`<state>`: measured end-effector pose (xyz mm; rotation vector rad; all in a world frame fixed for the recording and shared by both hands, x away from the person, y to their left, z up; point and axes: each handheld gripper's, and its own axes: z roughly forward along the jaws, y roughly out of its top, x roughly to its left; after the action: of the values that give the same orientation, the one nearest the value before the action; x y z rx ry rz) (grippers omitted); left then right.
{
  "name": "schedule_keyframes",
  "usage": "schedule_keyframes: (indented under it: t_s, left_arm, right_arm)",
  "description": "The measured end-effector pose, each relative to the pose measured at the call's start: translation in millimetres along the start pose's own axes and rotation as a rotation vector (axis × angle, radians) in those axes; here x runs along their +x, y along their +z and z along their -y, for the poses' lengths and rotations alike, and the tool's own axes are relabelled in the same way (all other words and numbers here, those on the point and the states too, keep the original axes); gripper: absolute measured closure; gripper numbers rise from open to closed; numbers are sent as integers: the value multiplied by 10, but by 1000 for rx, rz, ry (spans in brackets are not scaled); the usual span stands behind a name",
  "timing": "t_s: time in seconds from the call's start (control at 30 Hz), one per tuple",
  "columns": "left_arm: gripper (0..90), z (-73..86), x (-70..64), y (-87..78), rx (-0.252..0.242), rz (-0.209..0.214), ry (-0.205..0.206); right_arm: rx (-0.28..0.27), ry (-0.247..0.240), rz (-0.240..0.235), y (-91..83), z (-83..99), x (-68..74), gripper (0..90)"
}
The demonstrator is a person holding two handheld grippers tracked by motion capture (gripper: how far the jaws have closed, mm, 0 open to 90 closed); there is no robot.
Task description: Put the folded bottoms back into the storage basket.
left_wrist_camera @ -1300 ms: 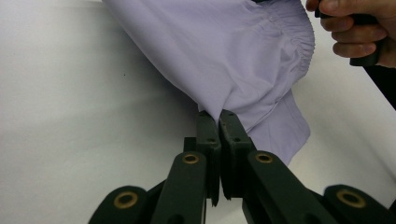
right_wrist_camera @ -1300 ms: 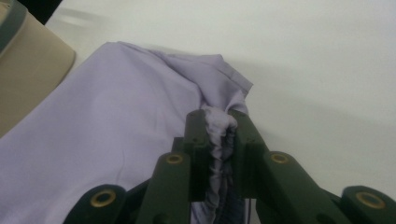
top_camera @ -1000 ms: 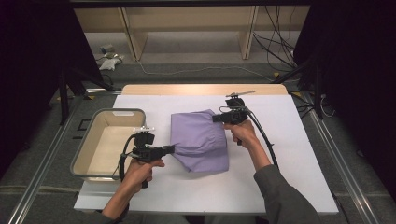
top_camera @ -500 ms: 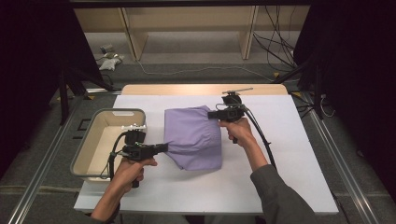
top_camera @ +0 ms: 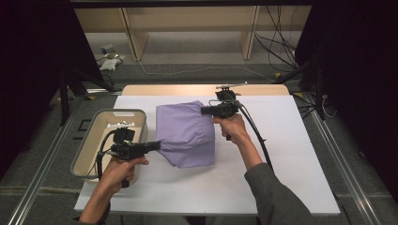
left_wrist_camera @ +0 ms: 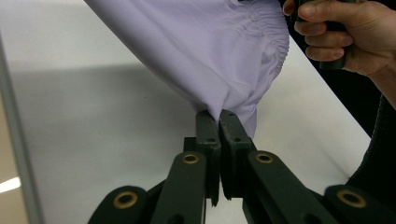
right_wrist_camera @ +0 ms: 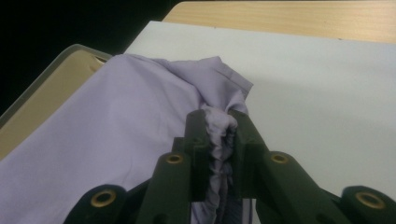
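Two grippers, the left gripper (top_camera: 155,146) and right gripper (top_camera: 205,111), are clamped on the lilac cloth (top_camera: 185,133). It is stretched between them above the white table (top_camera: 281,154). Its underside is hidden.

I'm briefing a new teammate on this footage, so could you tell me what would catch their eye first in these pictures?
First, the lilac cloth in the middle of the white table, stretched between two hand-held grippers. The left gripper pinches its near-left corner, while the right gripper clamps a bunched, gathered edge on the far right. Next, the beige bin sits at the table's left edge.
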<state>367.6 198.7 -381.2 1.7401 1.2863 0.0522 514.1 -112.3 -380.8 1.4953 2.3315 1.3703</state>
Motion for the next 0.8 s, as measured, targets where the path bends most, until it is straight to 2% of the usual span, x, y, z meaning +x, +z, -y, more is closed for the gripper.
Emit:
schedule_keyframes:
  t_s: [0.53,0.8]
  left_arm:
    - [874,-27,82,-294,-27,-20,15]
    - [874,-11,165,-466,-52,-25,-6]
  right_arm:
    - [-15,-19,-25,78,-129,268,793]
    - [-18,-32,-42,138,-194,415,793]
